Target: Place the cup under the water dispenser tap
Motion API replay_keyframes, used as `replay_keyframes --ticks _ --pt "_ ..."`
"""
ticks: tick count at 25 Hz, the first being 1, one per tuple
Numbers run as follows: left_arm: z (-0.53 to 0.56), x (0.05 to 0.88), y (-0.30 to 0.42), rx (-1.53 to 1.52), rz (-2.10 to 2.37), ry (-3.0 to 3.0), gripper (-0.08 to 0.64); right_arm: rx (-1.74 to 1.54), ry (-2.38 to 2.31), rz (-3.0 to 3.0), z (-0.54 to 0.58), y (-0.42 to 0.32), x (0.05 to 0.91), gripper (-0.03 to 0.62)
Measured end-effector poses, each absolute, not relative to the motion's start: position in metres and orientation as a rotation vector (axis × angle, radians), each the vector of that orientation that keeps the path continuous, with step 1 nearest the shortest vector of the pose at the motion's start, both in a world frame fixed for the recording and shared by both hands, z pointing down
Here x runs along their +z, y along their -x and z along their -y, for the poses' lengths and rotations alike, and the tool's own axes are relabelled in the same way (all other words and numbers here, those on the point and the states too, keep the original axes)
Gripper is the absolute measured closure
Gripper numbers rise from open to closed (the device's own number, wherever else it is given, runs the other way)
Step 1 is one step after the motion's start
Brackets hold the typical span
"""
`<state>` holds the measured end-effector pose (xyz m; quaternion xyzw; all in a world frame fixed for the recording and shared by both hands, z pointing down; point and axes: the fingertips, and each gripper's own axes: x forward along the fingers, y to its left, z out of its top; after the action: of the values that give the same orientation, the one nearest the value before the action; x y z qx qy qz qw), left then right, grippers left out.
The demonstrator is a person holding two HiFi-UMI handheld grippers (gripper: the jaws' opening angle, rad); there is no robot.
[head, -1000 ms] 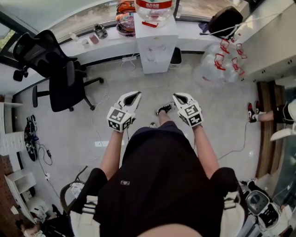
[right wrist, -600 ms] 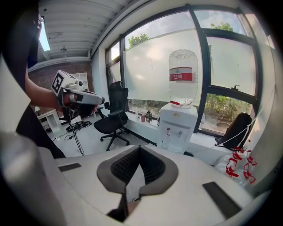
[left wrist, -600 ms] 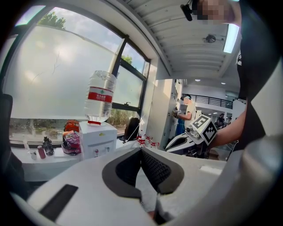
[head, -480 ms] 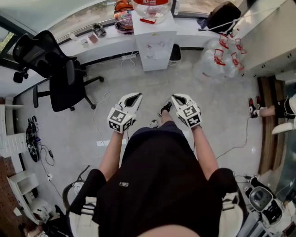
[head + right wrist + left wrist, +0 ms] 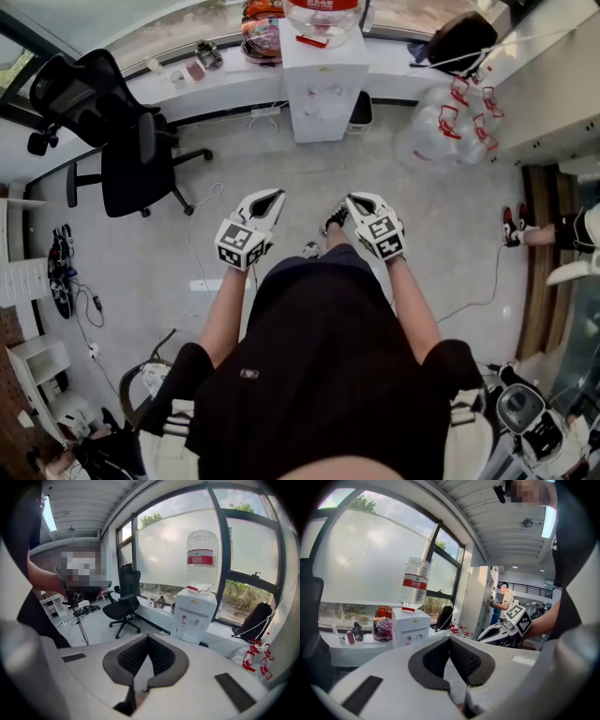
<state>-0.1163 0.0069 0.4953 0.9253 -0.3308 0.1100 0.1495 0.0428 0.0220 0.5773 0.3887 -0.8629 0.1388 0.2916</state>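
Observation:
The white water dispenser [image 5: 323, 82] stands against the window ledge at the far side of the room, with a clear bottle [image 5: 322, 13] on top. It also shows in the left gripper view [image 5: 410, 627] and in the right gripper view [image 5: 194, 613], still some way off. I cannot make out a cup for certain; small items [image 5: 192, 64] sit on the ledge left of the dispenser. My left gripper [image 5: 270, 195] and right gripper [image 5: 358, 201] are held side by side in front of the person's body. Both are shut, with nothing between the jaws.
A black office chair [image 5: 117, 141] stands at the left on the grey floor. Empty water bottles [image 5: 450, 117] lie in a heap at the right of the dispenser, near a black bag [image 5: 455, 39]. Cables [image 5: 202, 248] run across the floor. A person [image 5: 504, 603] stands far off.
Both grippers have drifted slightly forward together and stay shut. The dispenser has shifted a little in the head view as the person moves.

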Motion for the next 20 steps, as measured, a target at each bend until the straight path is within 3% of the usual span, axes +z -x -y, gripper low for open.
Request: replay_keyframes --ticks 20 --pt "0.013 0.495 0.129 0.285 0.968 -2.646 0.560 0.351 -1.025 2.296 -0.003 -0.031 0.571 0.597"
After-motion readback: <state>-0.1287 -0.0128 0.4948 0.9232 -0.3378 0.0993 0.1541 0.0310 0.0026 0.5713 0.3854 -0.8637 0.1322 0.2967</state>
